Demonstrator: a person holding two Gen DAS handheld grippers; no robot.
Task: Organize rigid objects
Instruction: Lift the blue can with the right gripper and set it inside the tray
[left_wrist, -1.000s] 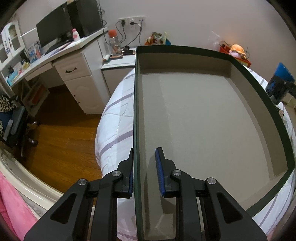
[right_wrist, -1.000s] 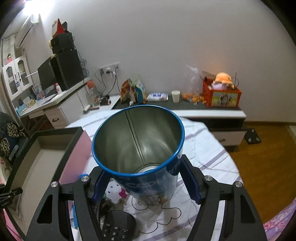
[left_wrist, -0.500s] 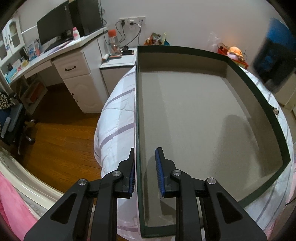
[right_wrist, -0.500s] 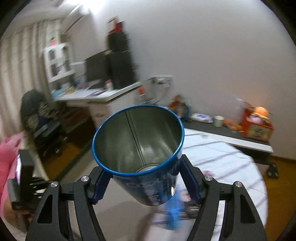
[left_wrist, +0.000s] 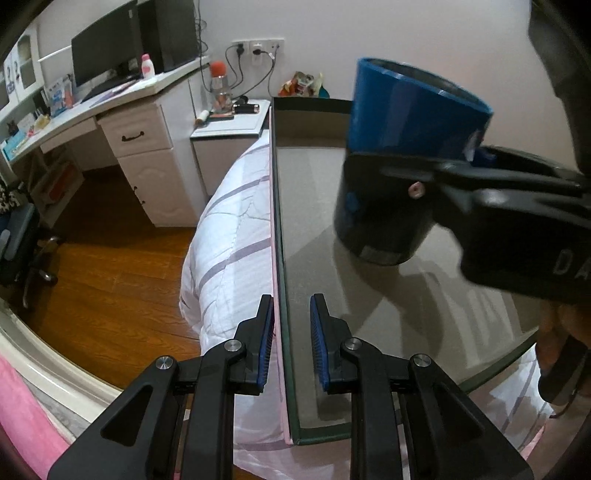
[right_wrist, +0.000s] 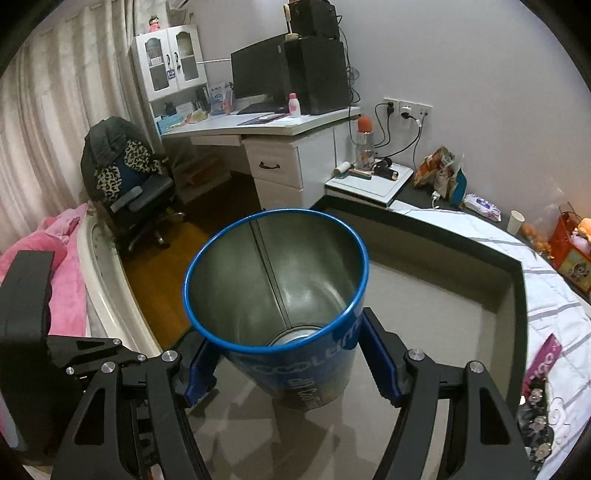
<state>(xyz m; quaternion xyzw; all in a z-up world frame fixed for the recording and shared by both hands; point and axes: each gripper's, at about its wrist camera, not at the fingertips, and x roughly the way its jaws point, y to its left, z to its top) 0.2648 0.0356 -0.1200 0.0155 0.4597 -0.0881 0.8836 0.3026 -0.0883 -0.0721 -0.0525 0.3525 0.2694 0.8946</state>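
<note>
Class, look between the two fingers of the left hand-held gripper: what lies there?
In the left wrist view, the box's side wall runs between the left hand-held gripper fingers.

The right claw (left_wrist: 384, 173) hides the blue can's (left_wrist: 413, 110) middle and the box's (left_wrist: 314, 258) far-right corner.

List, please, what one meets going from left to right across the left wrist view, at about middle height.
Office chair → white desk drawers → striped bedding → box wall → blue tin → right gripper.
</note>
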